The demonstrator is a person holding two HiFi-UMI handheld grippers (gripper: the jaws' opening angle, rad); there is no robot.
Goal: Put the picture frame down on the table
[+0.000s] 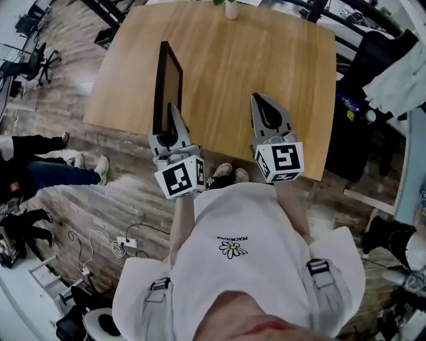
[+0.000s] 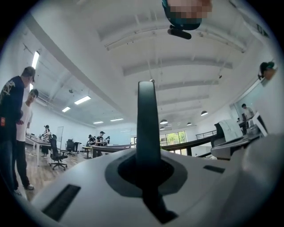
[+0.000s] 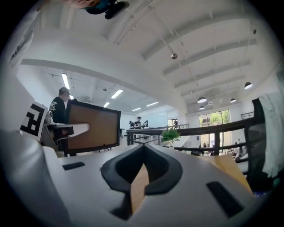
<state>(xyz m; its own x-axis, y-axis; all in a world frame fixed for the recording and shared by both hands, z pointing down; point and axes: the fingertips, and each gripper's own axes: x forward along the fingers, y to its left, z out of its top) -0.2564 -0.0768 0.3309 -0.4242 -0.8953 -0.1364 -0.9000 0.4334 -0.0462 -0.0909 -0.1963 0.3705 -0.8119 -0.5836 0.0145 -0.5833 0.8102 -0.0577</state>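
Note:
A picture frame (image 1: 168, 86) with a black border and a brown panel stands upright on its edge over the left part of the wooden table (image 1: 266, 60). My left gripper (image 1: 173, 114) is shut on its near edge. In the left gripper view the frame (image 2: 147, 119) shows as a dark upright strip clamped between the jaws of the left gripper (image 2: 147, 157). Whether the frame's bottom edge touches the table I cannot tell. My right gripper (image 1: 261, 100) hovers over the table's near edge, shut and empty. The right gripper view shows the frame (image 3: 93, 128) off to the left of the right gripper (image 3: 144, 148).
A white vase with a green plant (image 1: 231, 8) stands at the table's far edge. A black chair draped with white cloth (image 1: 383, 63) is to the right. Seated people (image 1: 40, 170) and office chairs (image 1: 33, 63) are to the left. Cables (image 1: 100, 243) lie on the floor.

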